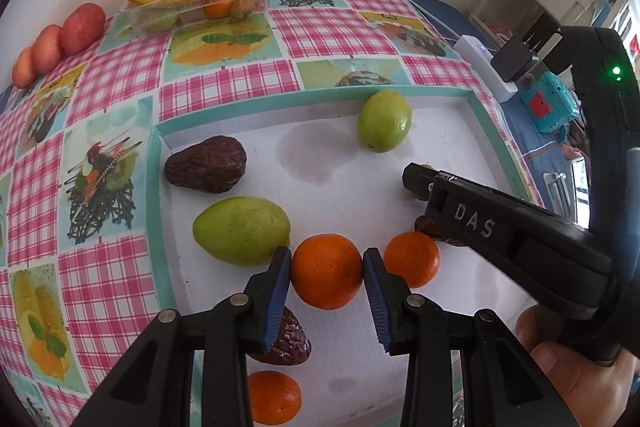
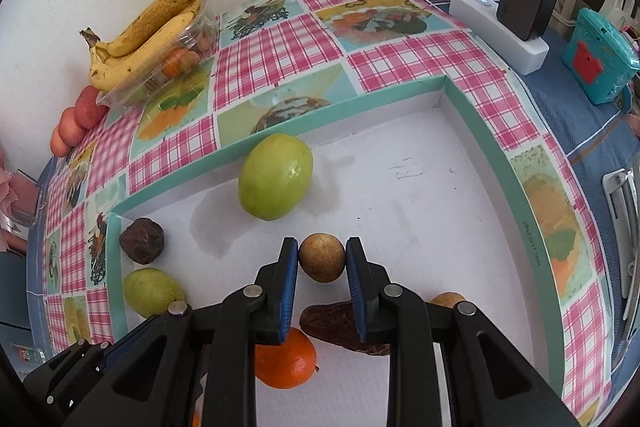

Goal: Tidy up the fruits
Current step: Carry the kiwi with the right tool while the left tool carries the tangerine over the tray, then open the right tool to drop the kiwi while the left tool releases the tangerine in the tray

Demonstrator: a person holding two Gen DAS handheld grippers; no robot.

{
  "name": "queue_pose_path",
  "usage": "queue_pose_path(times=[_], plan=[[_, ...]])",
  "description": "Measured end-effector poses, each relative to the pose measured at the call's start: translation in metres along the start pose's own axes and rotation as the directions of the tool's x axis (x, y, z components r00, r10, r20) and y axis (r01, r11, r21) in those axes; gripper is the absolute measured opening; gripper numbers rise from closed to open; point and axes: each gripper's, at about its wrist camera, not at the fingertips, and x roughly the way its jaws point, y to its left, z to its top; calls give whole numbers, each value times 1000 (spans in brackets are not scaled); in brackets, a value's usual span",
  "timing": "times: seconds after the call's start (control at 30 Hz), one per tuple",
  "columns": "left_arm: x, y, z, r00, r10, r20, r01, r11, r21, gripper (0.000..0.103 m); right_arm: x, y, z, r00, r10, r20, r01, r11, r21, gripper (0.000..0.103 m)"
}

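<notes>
Inside the white tray (image 1: 452, 131), the left gripper (image 1: 327, 273) has its jaws closed against both sides of an orange (image 1: 326, 271). The right gripper (image 2: 322, 261) pinches a small brown round fruit (image 2: 322, 257) near a green guava (image 2: 275, 182).

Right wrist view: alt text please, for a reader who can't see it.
The right gripper clamps a small brown fruit in a white tray. Around it lie two green fruits, a mandarin and dark wrinkled fruits; bananas sit by the wall.
</notes>
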Motion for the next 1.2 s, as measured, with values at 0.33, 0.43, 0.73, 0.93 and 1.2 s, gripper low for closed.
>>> queue_pose_path(times=[0.33, 0.43, 0.73, 0.93, 1.2], plan=[[6, 5, -1, 999, 29, -21, -29, 999, -18, 39, 0, -3, -1, 1000, 0, 0, 0, 1000, 18, 26], [6, 7, -1, 999, 20, -31, -21, 999, -27, 40, 0, -3, -1, 1000, -8, -1, 8, 1000, 21, 26], [-7, 12, -1, 999, 26, -19, -26, 999, -28, 46, -2, 2, -1, 999, -52, -9, 52, 999, -3, 27], [-24, 28, 0, 999, 39, 8, -38, 998, -53, 55, -7, 3, 0, 997, -71, -4, 71, 997, -12, 38], [-41, 90, 0, 979, 200, 29, -189, 956, -227, 84, -18, 5, -5, 997, -82, 10, 82, 996, -27, 58]])
